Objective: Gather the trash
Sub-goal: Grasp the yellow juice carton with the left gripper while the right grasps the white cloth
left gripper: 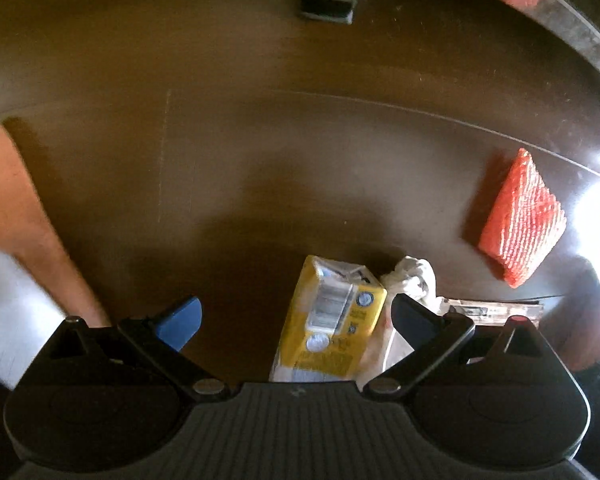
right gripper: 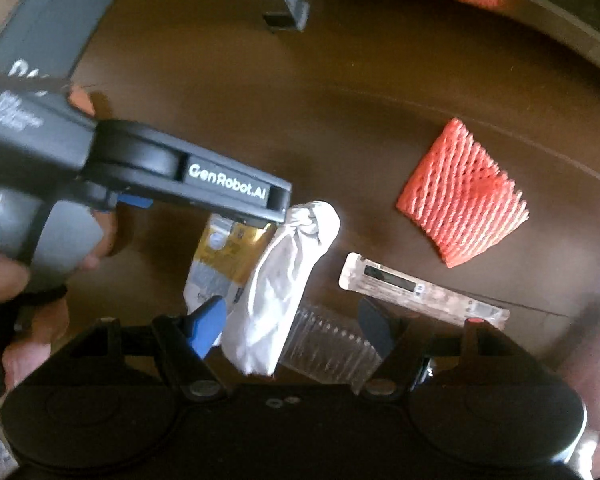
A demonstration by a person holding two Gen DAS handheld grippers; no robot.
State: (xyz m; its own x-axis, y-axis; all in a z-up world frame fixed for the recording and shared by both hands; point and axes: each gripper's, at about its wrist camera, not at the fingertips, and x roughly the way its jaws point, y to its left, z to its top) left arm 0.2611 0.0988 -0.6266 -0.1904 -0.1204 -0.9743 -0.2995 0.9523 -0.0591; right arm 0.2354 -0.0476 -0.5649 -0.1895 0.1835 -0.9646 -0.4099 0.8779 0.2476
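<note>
Notably, yellow carton (left gripper: 332,320) lay lengthwise between wide-open, empty left gripper (left gripper: 296,320) fingers; white knotted bag (right gripper: 280,280) beside it, under open, empty right gripper (right gripper: 292,328).

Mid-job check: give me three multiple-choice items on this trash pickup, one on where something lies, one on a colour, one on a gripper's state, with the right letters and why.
1. Where does the orange foam net lie relative to the white knotted bag?
A. To its right, apart from it
B. Under it
C. Inside it

2. What colour is the drink carton?
A. Green
B. Yellow
C. Purple

3. How does the right gripper stand?
A. Shut on the net
B. Shut with nothing in it
C. Open, jaws wide

Answers:
1 A: in the right wrist view bare brown table separates net and bag.
2 B: the left wrist view shows its yellow face.
3 C: both blue fingers stand far apart, over the bag and a clear bottle.
</note>
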